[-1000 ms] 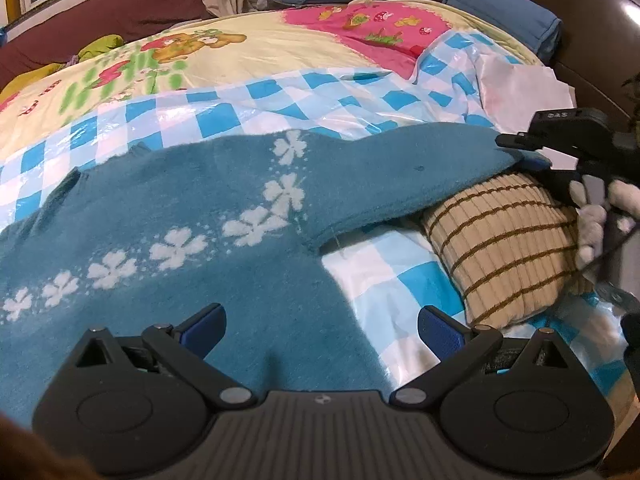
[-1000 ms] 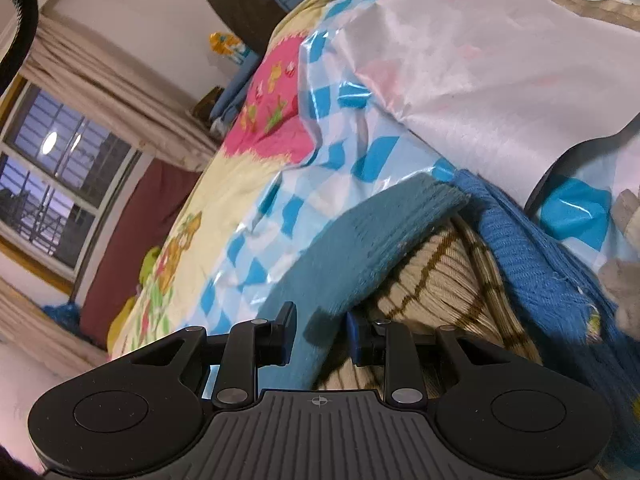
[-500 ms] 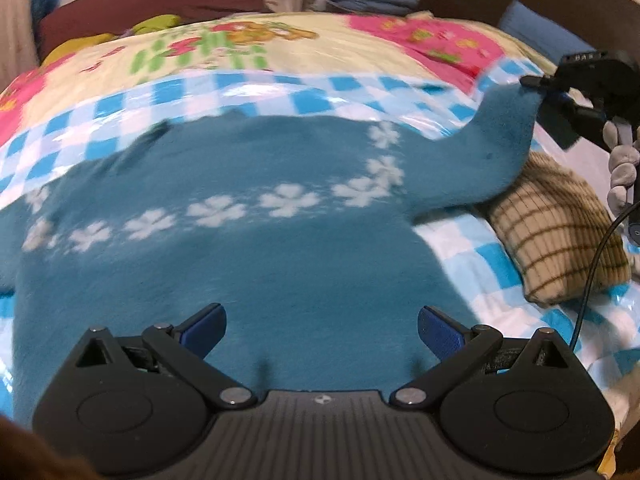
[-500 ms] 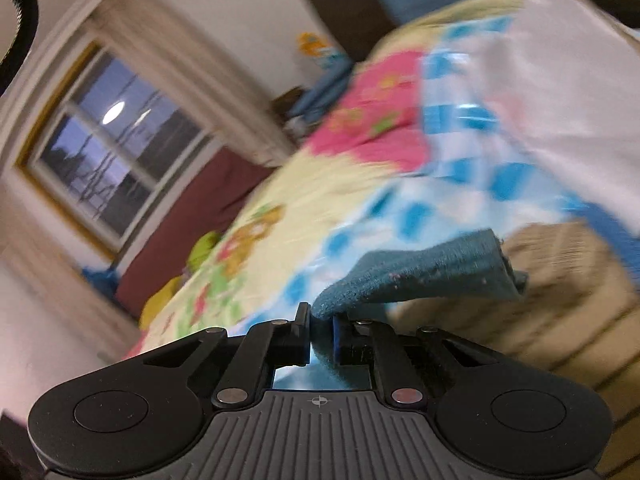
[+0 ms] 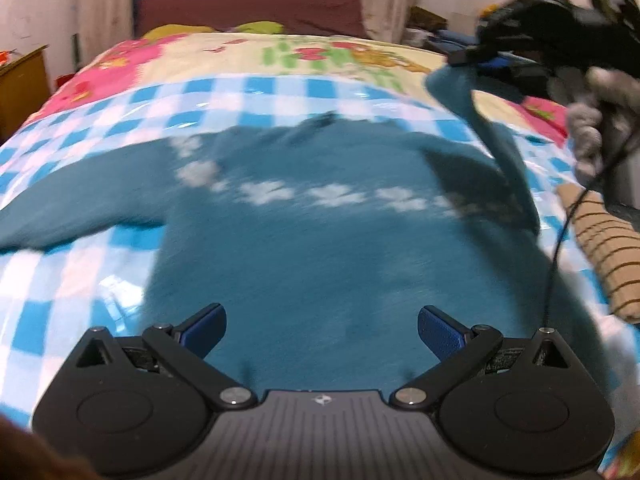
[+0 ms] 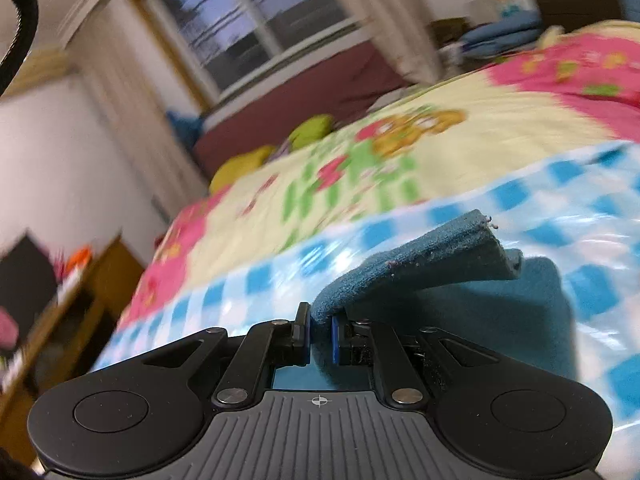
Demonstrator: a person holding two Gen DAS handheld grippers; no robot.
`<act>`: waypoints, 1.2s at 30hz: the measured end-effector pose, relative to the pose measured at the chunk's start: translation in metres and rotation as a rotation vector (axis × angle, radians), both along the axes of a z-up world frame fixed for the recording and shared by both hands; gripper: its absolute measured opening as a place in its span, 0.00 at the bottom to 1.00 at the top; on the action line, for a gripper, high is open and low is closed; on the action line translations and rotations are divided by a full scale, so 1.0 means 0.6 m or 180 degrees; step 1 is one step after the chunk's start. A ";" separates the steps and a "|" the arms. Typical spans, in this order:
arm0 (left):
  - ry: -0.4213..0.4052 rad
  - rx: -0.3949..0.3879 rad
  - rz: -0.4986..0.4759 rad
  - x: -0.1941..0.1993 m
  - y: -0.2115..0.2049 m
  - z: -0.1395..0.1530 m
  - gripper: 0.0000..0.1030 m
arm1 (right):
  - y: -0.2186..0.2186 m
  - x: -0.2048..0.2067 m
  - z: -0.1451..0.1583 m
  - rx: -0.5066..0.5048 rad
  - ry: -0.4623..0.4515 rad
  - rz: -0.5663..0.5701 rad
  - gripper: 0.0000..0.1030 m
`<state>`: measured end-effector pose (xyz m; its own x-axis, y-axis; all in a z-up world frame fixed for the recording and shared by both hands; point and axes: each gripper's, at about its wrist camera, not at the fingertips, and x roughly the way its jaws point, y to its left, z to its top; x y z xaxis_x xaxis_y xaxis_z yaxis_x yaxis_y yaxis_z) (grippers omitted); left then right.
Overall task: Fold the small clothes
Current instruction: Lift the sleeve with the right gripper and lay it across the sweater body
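Note:
A teal sweater (image 5: pixel 320 248) with a row of white flowers lies spread flat on the blue-checked plastic sheet (image 5: pixel 72 280) over the bed. My left gripper (image 5: pixel 320 332) hovers open above its lower body, nothing between its blue pads. My right gripper (image 6: pixel 320 338) is shut on the cuff end of the sweater's right sleeve (image 6: pixel 420 272). In the left wrist view that gripper (image 5: pixel 476 60) holds the sleeve (image 5: pixel 492 136) lifted off the bed at the upper right, and the sleeve hangs down to the shoulder.
A tan striped garment (image 5: pixel 604 256) lies at the right edge of the bed. A cartoon-print quilt (image 6: pixel 400 152) covers the far half. A dark red headboard (image 5: pixel 256 8), a window (image 6: pixel 256 28) and wooden furniture (image 6: pixel 72 308) at the left stand beyond.
The right gripper closed on the sleeve cuff and lifted it up and toward the sweater's middle. The left gripper swept sideways along the sweater, staying open.

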<state>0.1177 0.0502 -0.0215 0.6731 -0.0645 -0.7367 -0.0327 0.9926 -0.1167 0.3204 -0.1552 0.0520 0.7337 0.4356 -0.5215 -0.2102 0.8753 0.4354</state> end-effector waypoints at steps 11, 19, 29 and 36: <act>0.0066 -0.0143 0.0334 -0.029 0.070 -0.061 1.00 | 0.260 -0.042 -0.160 -0.1972 -0.0125 0.0963 0.17; 0.0007 -0.0192 0.0328 -0.038 0.081 -0.068 1.00 | 0.280 -0.046 -0.177 -0.2194 -0.0204 0.0938 0.18; -0.0018 -0.0295 0.0319 -0.042 0.090 -0.067 1.00 | 0.284 -0.029 -0.149 -0.1861 -0.0123 0.0621 0.12; 0.0008 -0.0298 0.0328 -0.040 0.091 -0.070 1.00 | 0.320 -0.026 -0.150 -0.1792 -0.0211 0.0825 0.16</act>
